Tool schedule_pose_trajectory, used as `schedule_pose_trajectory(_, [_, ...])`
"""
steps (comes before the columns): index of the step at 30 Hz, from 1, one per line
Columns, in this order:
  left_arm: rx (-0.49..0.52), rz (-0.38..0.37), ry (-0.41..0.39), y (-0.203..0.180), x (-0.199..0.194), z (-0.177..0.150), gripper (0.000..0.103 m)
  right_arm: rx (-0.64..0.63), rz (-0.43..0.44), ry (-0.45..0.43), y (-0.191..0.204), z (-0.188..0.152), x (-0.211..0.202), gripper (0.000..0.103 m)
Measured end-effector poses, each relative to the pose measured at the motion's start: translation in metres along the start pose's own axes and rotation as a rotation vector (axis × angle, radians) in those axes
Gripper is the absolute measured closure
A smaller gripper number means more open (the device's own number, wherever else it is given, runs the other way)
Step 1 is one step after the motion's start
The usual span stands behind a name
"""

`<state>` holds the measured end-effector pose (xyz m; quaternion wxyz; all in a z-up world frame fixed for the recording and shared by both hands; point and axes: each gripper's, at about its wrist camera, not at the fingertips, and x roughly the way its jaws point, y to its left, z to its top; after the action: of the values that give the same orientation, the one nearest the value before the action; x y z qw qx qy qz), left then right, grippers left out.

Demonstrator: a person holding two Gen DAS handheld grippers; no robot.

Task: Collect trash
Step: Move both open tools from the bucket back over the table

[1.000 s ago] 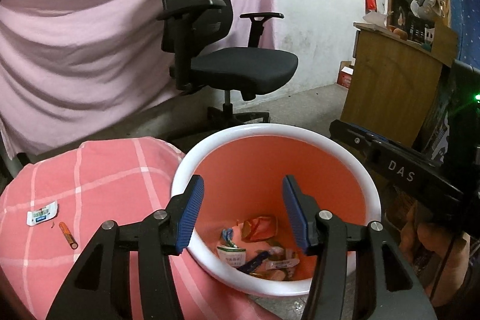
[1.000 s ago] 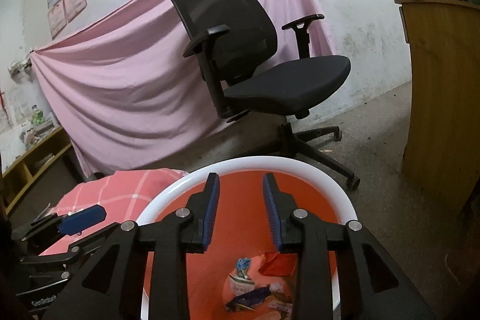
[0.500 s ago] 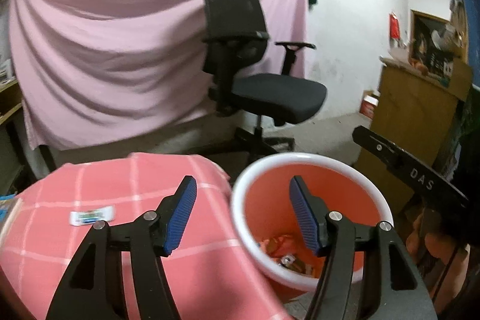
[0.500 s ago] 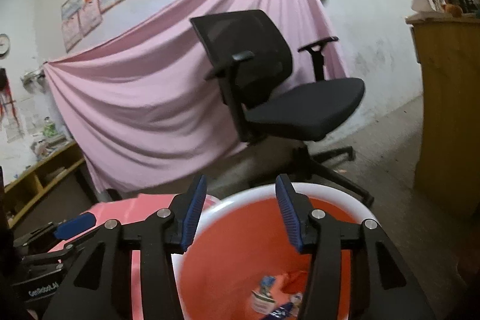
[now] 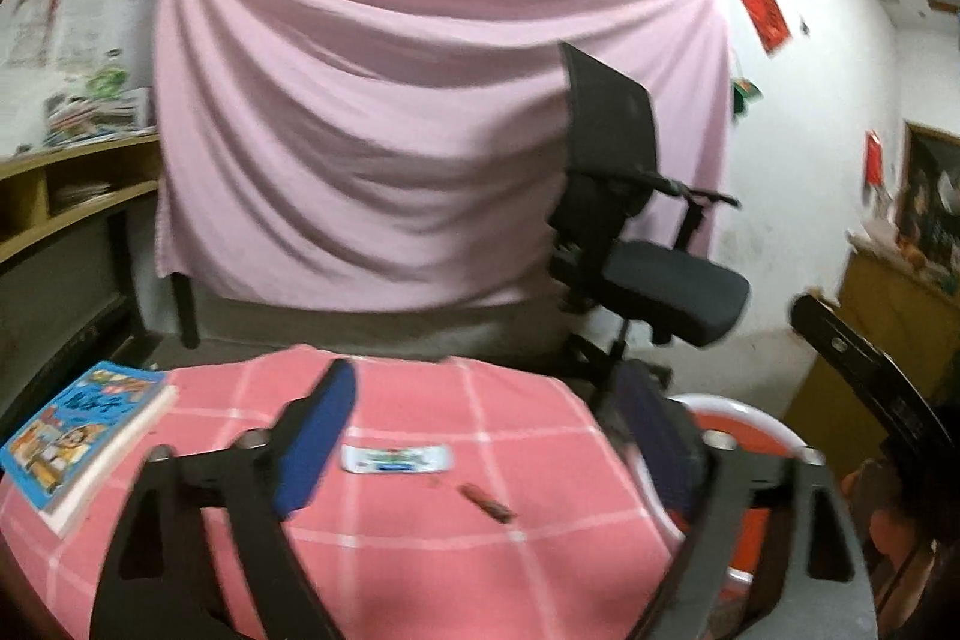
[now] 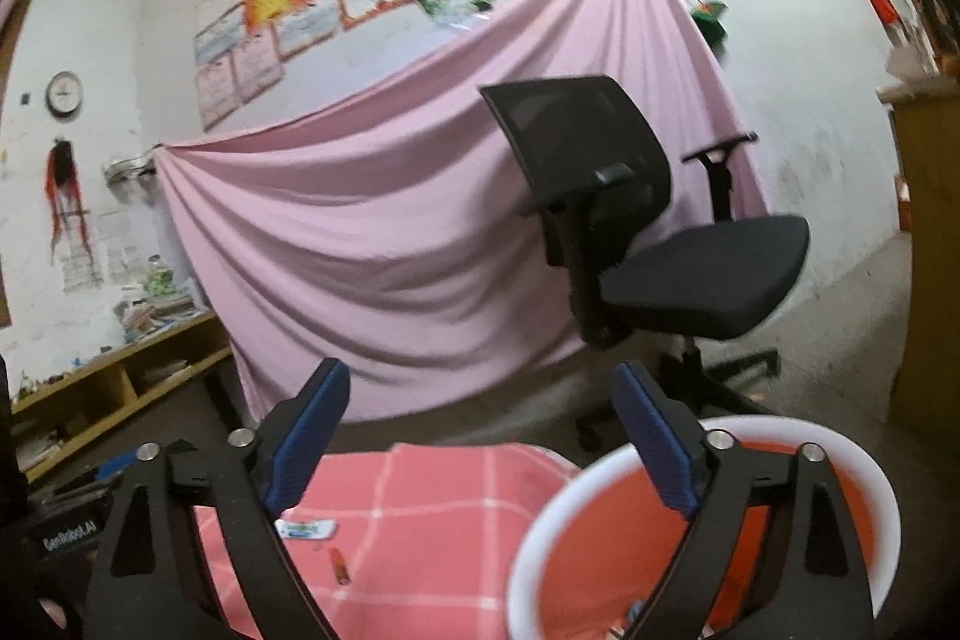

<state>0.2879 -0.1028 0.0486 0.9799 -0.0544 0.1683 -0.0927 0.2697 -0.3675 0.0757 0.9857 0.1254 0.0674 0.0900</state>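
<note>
Both grippers empty, jaws wide apart: left gripper [image 5: 480,436], right gripper [image 6: 480,436]. Trash on the pink checked cloth [image 5: 420,550]: white wrapper [image 5: 397,459], small orange stick [image 5: 486,502] just beside it. Orange bin [image 6: 690,460] at the table edge. Risks: flat wrapper slides under the pads; cloth bunches into the pinch; book [image 5: 78,436] isn't trash.

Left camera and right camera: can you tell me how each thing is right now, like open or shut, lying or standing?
Left gripper: open, holding nothing.
Right gripper: open, holding nothing.
Bin: upright, no lid, some trash inside.
White wrapper: lying flat on the pink cloth.
Orange stick: lying on the cloth, near the wrapper.
Book: shut, lying flat at the cloth's edge.
Chair: upright, nobody sitting.
</note>
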Motion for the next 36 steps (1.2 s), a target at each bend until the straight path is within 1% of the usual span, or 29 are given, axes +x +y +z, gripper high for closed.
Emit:
schedule_pose_trajectory(1, [-0.016,0.014,-0.020,0.008,-0.004,0.000,0.010,-0.013,0.005,-0.020,0.006,0.000,-0.002,0.000])
schedule_pose_trajectory(3, [-0.038,0.031,-0.044,0.022,-0.009,-0.001,0.010,-0.035,0.017,-0.053,0.015,0.000,-0.004,0.000])
schedule_pose_trajectory(7, [-0.074,0.070,-0.087,0.043,-0.016,-0.003,0.002,-0.058,0.039,-0.098,0.030,-0.002,-0.005,0.000])
schedule_pose_trajectory(8, [-0.084,0.080,-0.102,0.048,-0.019,-0.004,0.002,-0.060,0.042,-0.103,0.032,-0.003,-0.004,0.000])
schedule_pose_trajectory(12, [-0.102,0.113,-0.135,0.068,-0.023,-0.006,0.002,-0.079,0.056,-0.093,0.044,-0.008,0.002,0.000])
schedule_pose_trajectory(16, [-0.112,0.145,-0.147,0.087,-0.021,-0.007,0.002,-0.137,0.062,-0.057,0.058,-0.017,0.010,0.000])
schedule_pose_trajectory(18, [-0.114,0.158,-0.139,0.095,-0.017,-0.010,0.002,-0.172,0.060,-0.029,0.065,-0.023,0.017,0.000])
schedule_pose_trajectory(22, [-0.116,0.176,-0.090,0.110,-0.004,-0.014,0.002,-0.226,0.046,0.042,0.075,-0.036,0.030,0.000])
schedule_pose_trajectory(25, [-0.083,0.200,-0.060,0.116,0.004,-0.013,0.002,-0.252,0.039,0.113,0.081,-0.047,0.043,0.000])
schedule_pose_trajectory(27, [-0.039,0.224,-0.002,0.118,0.016,-0.015,0.002,-0.254,0.045,0.186,0.083,-0.053,0.055,0.000])
schedule_pose_trajectory(28, [-0.027,0.224,0.024,0.119,0.022,-0.017,0.002,-0.251,0.038,0.223,0.083,-0.057,0.060,0.000])
schedule_pose_trajectory(29, [-0.018,0.223,0.056,0.121,0.028,-0.019,0.002,-0.247,0.036,0.278,0.084,-0.061,0.068,0.000])
schedule_pose_trajectory(30, [-0.015,0.221,0.079,0.122,0.033,-0.023,0.002,-0.243,0.042,0.315,0.084,-0.066,0.073,0.002])
schedule_pose_trajectory(32, [-0.017,0.207,0.122,0.126,0.041,-0.028,0.002,-0.239,0.052,0.395,0.084,-0.073,0.085,0.014])
schedule_pose_trajectory(34, [-0.011,0.192,0.161,0.127,0.049,-0.031,0.002,-0.231,0.069,0.437,0.085,-0.076,0.090,0.023])
schedule_pose_trajectory(36, [0.002,0.178,0.196,0.126,0.058,-0.034,0.003,-0.221,0.094,0.490,0.085,-0.081,0.095,0.027])
